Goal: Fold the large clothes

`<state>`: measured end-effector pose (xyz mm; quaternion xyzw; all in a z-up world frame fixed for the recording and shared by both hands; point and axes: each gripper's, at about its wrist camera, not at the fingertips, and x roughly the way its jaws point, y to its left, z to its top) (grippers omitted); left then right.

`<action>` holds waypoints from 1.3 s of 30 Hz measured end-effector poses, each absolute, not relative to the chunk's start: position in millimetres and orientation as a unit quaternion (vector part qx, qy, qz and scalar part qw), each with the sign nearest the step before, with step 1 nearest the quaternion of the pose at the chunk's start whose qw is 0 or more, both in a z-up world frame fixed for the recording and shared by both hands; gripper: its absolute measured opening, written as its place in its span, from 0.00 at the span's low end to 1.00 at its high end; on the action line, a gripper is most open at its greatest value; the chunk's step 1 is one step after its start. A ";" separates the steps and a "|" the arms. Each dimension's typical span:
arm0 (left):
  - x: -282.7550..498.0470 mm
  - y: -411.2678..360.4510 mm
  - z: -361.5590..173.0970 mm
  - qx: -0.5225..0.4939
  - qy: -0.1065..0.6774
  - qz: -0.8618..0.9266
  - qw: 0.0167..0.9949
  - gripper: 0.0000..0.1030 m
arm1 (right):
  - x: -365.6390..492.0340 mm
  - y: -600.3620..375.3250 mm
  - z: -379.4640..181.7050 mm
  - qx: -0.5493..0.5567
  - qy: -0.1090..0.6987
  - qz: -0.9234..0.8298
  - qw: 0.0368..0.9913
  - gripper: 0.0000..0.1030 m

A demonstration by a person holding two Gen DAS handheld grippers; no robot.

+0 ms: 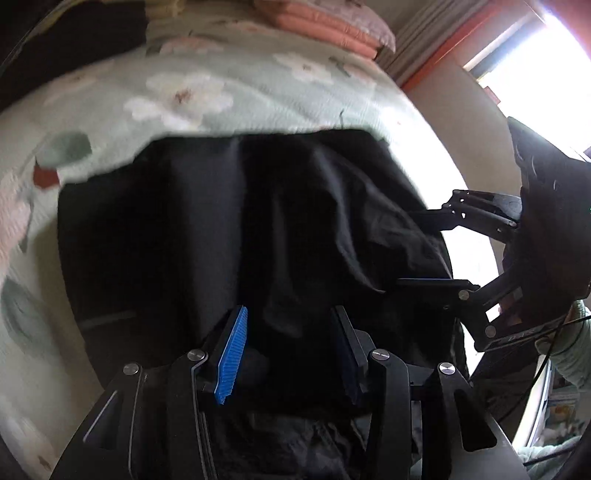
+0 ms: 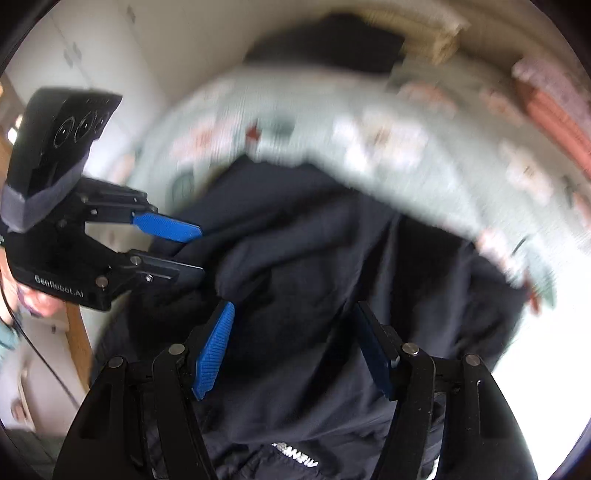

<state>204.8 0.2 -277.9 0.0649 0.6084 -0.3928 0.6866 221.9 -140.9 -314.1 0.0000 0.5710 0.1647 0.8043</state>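
garment [image 1: 229,236]: black, large, crumpled. I see it lying on the bedspread [image 1: 221,88], which I use as landmark. It covers the near part of the spread and runs down under both cameras.
garment detail: white lettering [image 2: 295,458] on a near fold in the right wrist view; I can't read it.
bedspread: pale green with white flowers, bare beyond the garment's far edge in both views.
left gripper [image 1: 291,350]: jaws parted to a moderate gap over the garment. Cloth bunches up between the fingers, but the blue pad [image 1: 232,354] stands off it. I see no pinch.
left gripper, other view [image 2: 181,251]: it comes in at the garment's left edge. Upper blue finger and lower black finger are apart, with a fold of cloth at the tips. I can't tell if it is touching.
right gripper [image 2: 295,347]: jaws wide, dark cloth filling the gap, pads not pressed on it. Nothing held, as far as I can see.
right gripper, other view [image 1: 432,247]: at the garment's right edge, fingers spread one above the other, tips hidden against the black cloth.
far side of bedspread: folded pink bedding [image 1: 325,26] stacked there; a dark pile [image 2: 332,40] also beyond the spread.
image quality: right wrist view is motion-blurred, so the bedspread pattern is smeared.
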 end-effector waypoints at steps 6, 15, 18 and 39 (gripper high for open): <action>171.9 30.2 -353.4 -0.024 0.630 -0.360 0.688 0.43 | 186.5 -128.9 -396.3 -0.018 0.570 0.120 0.813 0.67; 162.9 35.8 -296.0 -0.031 0.605 -0.348 0.716 0.44 | 194.8 -151.5 -332.3 0.061 0.573 0.120 0.808 0.68; 167.6 24.7 -255.6 -0.013 0.561 -0.363 0.743 0.56 | 215.4 -180.1 -293.1 0.103 0.533 0.102 0.834 0.71; 138.8 52.4 -272.0 -0.091 0.584 -0.340 0.731 0.62 | 260.6 -152.9 -292.6 0.062 0.533 0.112 0.836 0.79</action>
